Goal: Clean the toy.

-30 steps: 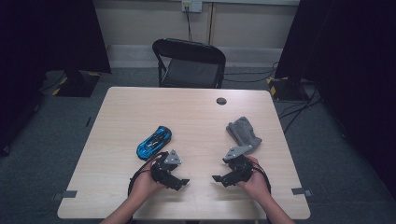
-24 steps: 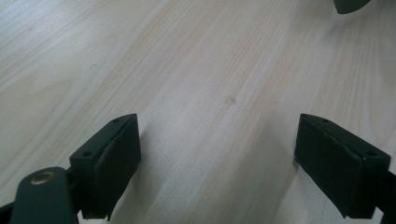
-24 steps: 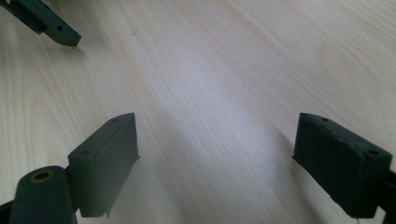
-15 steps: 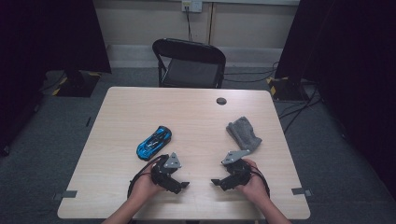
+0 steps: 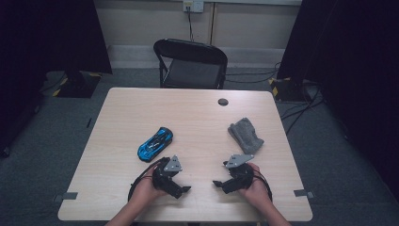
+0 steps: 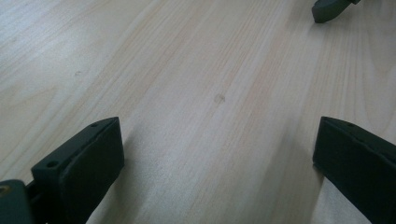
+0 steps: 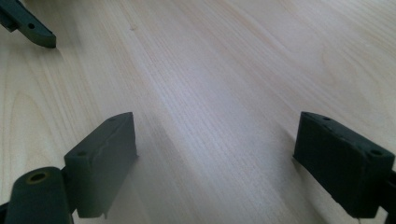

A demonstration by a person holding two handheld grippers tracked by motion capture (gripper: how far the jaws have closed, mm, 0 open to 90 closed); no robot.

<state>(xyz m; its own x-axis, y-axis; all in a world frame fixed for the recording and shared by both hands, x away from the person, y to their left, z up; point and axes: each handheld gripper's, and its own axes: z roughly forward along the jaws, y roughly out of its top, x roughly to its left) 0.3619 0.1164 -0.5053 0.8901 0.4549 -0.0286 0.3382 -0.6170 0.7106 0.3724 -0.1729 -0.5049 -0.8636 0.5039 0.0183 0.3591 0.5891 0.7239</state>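
Note:
A blue toy car lies on the light wooden table, left of centre. A folded grey cloth lies on the right half. My left gripper rests near the front edge, below the car, open, pointing right. My right gripper rests below the cloth, open, pointing left, so the two tips face each other a short way apart. In the left gripper view my left gripper has wide jaws with bare wood between them, and the other gripper's tip shows at top right. My right gripper is likewise wide over bare wood.
A small black round cap sits in the tabletop near the far edge. A black folding chair stands behind the table. Cables run along the floor at the right, and dark curtains hang on both sides.
Both hands have drawn slightly toward the table's front edge. The car and the cloth have not moved.

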